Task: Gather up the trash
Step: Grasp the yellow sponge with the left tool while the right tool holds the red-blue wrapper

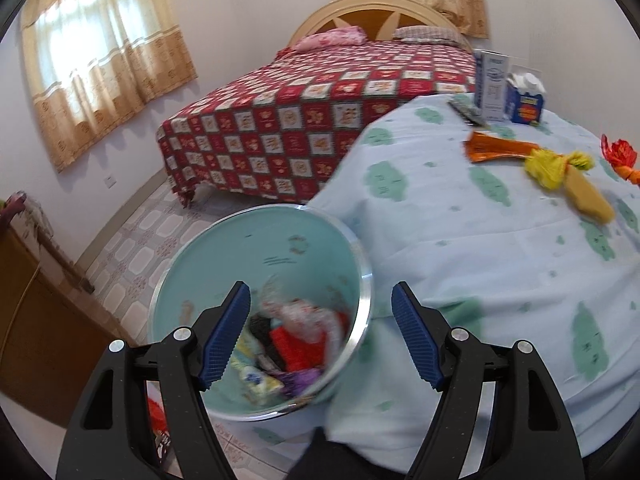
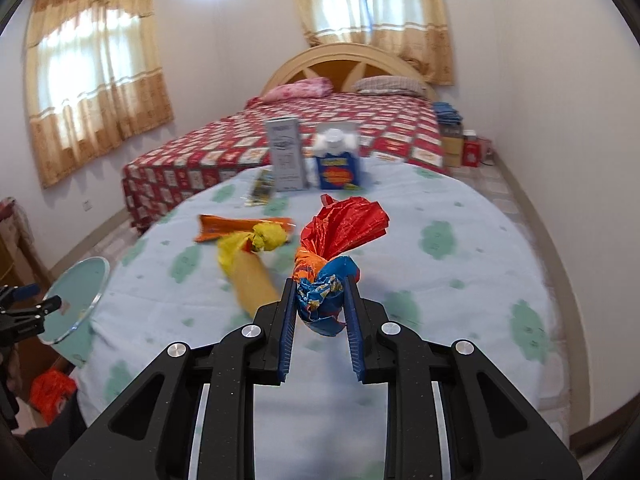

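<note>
R gripper [image 2: 320,300] clenched on crumpled wrapper [image 2: 322,300] btwn pads; L gripper [image 1: 320,312] released over bin [image 1: 256,240]

The trash inside the bin [image 1: 280,248] is smeared by motion blur, a red and white jumble I can't sort into items, and the left hand-held gripper [image 1: 320,336] covers part of it. In the left wrist view the red wrapper [image 1: 620,158] runs off the right edge. The print on the grey carton [image 2: 286,154] and blue tissue box [image 2: 338,170] is too small and soft to read. The right hand-held gripper [image 2: 320,312] hides the wrapper's lower end.
</note>
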`<action>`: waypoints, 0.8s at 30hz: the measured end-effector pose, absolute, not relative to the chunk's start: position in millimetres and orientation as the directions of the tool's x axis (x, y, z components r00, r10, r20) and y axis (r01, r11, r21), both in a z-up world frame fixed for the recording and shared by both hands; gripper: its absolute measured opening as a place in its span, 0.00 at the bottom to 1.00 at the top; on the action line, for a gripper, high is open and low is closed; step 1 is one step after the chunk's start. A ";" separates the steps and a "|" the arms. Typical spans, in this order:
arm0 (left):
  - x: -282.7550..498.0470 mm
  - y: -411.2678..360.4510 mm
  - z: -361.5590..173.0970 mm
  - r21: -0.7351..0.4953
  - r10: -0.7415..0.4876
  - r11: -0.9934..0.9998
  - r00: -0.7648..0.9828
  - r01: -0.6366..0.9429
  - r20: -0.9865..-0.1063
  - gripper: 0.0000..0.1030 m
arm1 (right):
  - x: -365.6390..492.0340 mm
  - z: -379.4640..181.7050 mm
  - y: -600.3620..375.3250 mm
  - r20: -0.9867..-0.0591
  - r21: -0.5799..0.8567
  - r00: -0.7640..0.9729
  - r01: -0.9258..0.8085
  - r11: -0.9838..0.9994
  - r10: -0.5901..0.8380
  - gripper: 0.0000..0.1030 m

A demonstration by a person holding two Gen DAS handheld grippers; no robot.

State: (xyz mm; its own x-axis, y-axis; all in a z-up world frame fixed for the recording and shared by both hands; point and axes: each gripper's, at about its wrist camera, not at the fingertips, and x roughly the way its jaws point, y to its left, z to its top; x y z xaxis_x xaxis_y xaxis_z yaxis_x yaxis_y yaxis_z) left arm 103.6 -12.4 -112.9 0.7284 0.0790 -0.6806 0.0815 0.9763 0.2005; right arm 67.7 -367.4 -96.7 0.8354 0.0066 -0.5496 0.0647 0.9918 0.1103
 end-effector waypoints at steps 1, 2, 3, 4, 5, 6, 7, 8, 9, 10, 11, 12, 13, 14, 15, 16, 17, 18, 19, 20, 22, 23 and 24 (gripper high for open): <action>105.3 -22.2 -113.1 0.200 0.069 0.975 0.728 0.094 -0.682 0.70 | 65.1 -99.8 -374.7 -0.551 0.114 0.834 0.083 0.990 -0.006 0.23; 106.7 -29.5 -113.3 0.197 0.061 0.975 0.728 0.103 -0.683 0.70 | 63.1 -102.5 -379.1 -0.552 0.119 0.834 0.091 0.989 -0.010 0.23; 109.4 -41.8 -113.4 0.191 0.047 0.975 0.727 0.117 -0.685 0.70 | 60.5 -105.5 -385.0 -0.553 0.123 0.833 0.105 0.987 -0.020 0.23; 111.1 -50.0 -113.3 0.187 0.038 0.974 0.727 0.126 -0.686 0.70 | 58.0 -108.1 -389.1 -0.554 0.119 0.832 0.118 0.986 -0.033 0.23; 113.3 -61.6 -113.3 0.182 0.025 0.974 0.726 0.138 -0.687 0.70 | 56.1 -110.0 -391.4 -0.553 0.115 0.832 0.123 0.986 -0.040 0.23; 115.6 -72.5 -113.3 0.178 0.014 0.972 0.726 0.150 -0.688 0.70 | 53.9 -112.3 -394.7 -0.552 0.112 0.832 0.129 0.985 -0.046 0.23; 116.0 -82.1 -113.3 0.176 0.005 0.971 0.725 0.160 -0.688 0.70 | 51.6 -114.5 -397.4 -0.551 0.110 0.833 0.137 0.984 -0.054 0.23; 118.0 -96.8 -113.3 0.171 -0.011 0.969 0.723 0.178 -0.691 0.70 | 49.8 -116.1 -400.8 -0.550 0.109 0.833 0.143 0.984 -0.060 0.23; 119.1 -106.5 -113.6 0.168 -0.022 0.967 0.722 0.190 -0.692 0.70 | 46.8 -117.6 -404.2 -0.546 0.106 0.835 0.150 0.983 -0.068 0.23; 120.5 -121.3 -113.5 0.166 -0.037 0.964 0.722 0.208 -0.691 0.70 | 44.5 -118.6 -407.3 -0.542 0.107 0.837 0.157 0.982 -0.075 0.23; 122.2 -136.1 -113.5 0.165 -0.050 0.960 0.721 0.225 -0.691 0.70 | 43.3 -119.7 -409.3 -0.542 0.108 0.837 0.160 0.981 -0.077 0.23; 124.0 -145.0 -113.6 0.162 -0.059 0.959 0.721 0.234 -0.690 0.70 | 41.6 -120.9 -412.0 -0.541 0.107 0.837 0.165 0.981 -0.082 0.23; 126.3 -158.7 -114.1 0.158 -0.071 0.956 0.719 0.246 -0.692 0.70 | 39.3 -121.9 -415.0 -0.538 0.106 0.838 0.170 0.980 -0.088 0.23; 128.6 -172.0 -114.9 0.152 -0.084 0.954 0.714 0.260 -0.695 0.70 | 37.3 -123.2 -417.3 -0.535 0.105 0.840 0.174 0.979 -0.092 0.23; 129.8 -180.7 -115.4 0.149 -0.091 0.952 0.713 0.267 -0.695 0.70 | 35.2 -124.3 -419.5 -0.533 0.101 0.840 0.179 0.979 -0.099 0.23; 131.9 -191.3 -116.4 0.146 -0.098 0.951 0.712 0.274 -0.695 0.70 | 32.1 -125.6 -423.5 -0.528 0.093 0.842 0.190 0.977 -0.113 0.23; 133.6 -200.1 -117.2 0.142 -0.104 0.950 0.709 0.279 -0.697 0.70 | 30.3 -126.3 -427.1 -0.525 0.091 0.842 0.198 0.976 -0.121 0.23; 137.1 -212.4 -118.9 0.133 -0.112 0.949 0.702 0.284 -0.703 0.70 | 27.4 -127.2 -431.8 -0.522 0.093 0.843 0.210 0.973 -0.132 0.23; 138.8 -219.3 -119.9 0.129 -0.117 0.949 0.699 0.288 -0.706 0.70 | 25.3 -128.2 -435.9 -0.520 0.097 0.843 0.219 0.971 -0.138 0.23; 140.0 -227.2 -120.7 0.126 -0.120 0.948 0.696 0.292 -0.707 0.70 | 22.5 -129.5 -441.1 -0.519 0.106 0.843 0.231 0.967 -0.144 0.23; 142.1 -245.2 -121.5 0.123 -0.126 0.947 0.694 0.298 -0.709 0.71 | 17.5 -131.7 -450.8 -0.514 0.125 0.844 0.249 0.960 -0.153 0.23; 144.0 -254.1 -121.7 0.118 -0.130 0.947 0.692 0.300 -0.710 0.71 | 15.8 -132.5 -452.4 -0.511 0.126 0.845 0.254 0.959 -0.157 0.23; 145.8 -260.7 -121.9 0.116 -0.131 0.947 0.691 0.299 -0.711 0.71 | 14.0 -133.7 -454.3 -0.508 0.127 0.846 0.260 0.957 -0.162 0.23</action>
State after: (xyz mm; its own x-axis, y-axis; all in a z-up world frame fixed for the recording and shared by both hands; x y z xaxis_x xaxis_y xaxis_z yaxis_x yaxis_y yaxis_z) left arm 145.8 -260.8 -121.9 0.6907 -0.1309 -0.7112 0.2988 0.9473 0.1158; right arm 14.0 -454.3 -133.7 0.8461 -0.1624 -0.5077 0.2602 0.9571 0.1273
